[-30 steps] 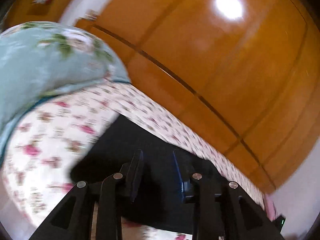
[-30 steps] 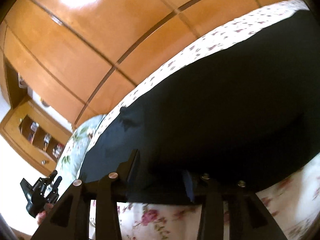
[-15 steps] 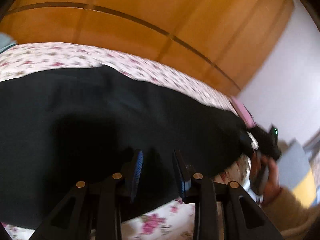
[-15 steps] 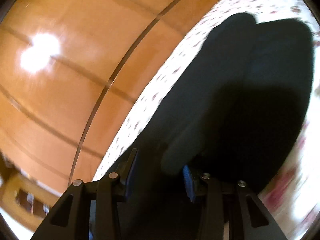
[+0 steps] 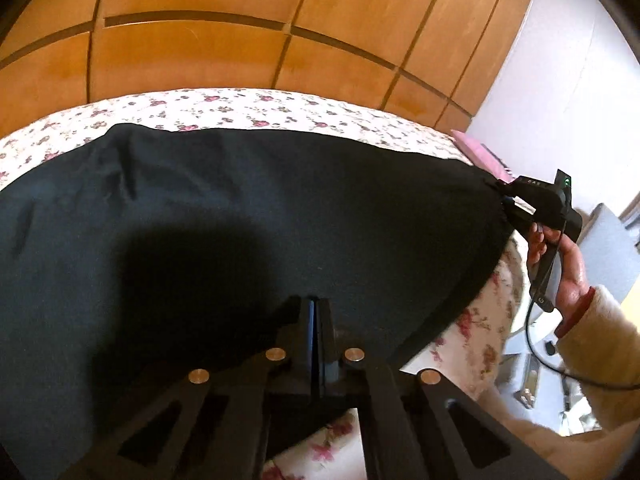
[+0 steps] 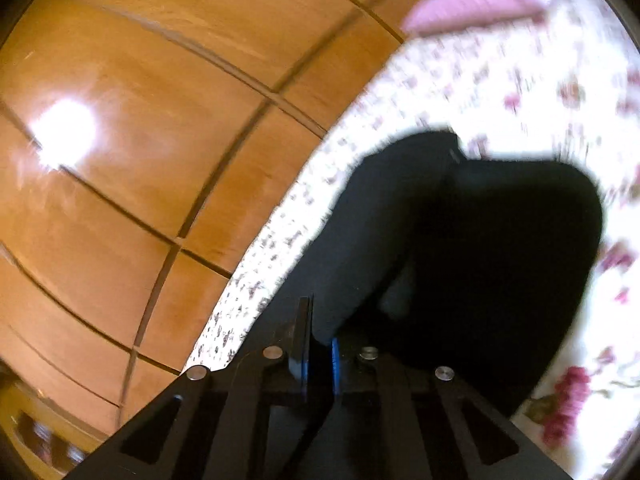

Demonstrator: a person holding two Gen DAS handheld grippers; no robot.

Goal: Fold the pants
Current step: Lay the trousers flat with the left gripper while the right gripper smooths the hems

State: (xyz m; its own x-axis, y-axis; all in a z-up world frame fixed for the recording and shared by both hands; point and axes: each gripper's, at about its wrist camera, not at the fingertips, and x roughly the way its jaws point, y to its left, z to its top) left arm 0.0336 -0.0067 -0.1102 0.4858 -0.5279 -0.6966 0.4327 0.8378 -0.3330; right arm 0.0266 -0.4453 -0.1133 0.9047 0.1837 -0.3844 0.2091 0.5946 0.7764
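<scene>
From the left wrist: saw black pants spread wide over a floral bedsheet, wooden wardrobe panels behind. Left gripper pressed together at the near edge of the fabric, apparently clamped on that edge, though black on black hid the pinch itself. At the far right, right gripper gripped in a hand, nipping a gathered corner of the cloth, with a beige sleeve below and a pink pillow just beyond. From the right wrist, blurred: saw the same pants bunched and doubled, one layer rolling over another toward the sheet. Right gripper nearly together, blue pads clamped on a thin fold of fabric. Judged the cloth soft, light and limp: likely to sag between grips, hold no shape, and slide off smooth pads unless pinched at a hem or seam, so best taken at edge corners and kept taut. Only the left view gave the whole spread, the far edge and the other tool; only the right view gave the doubled layers and the cloth between the pads.
</scene>
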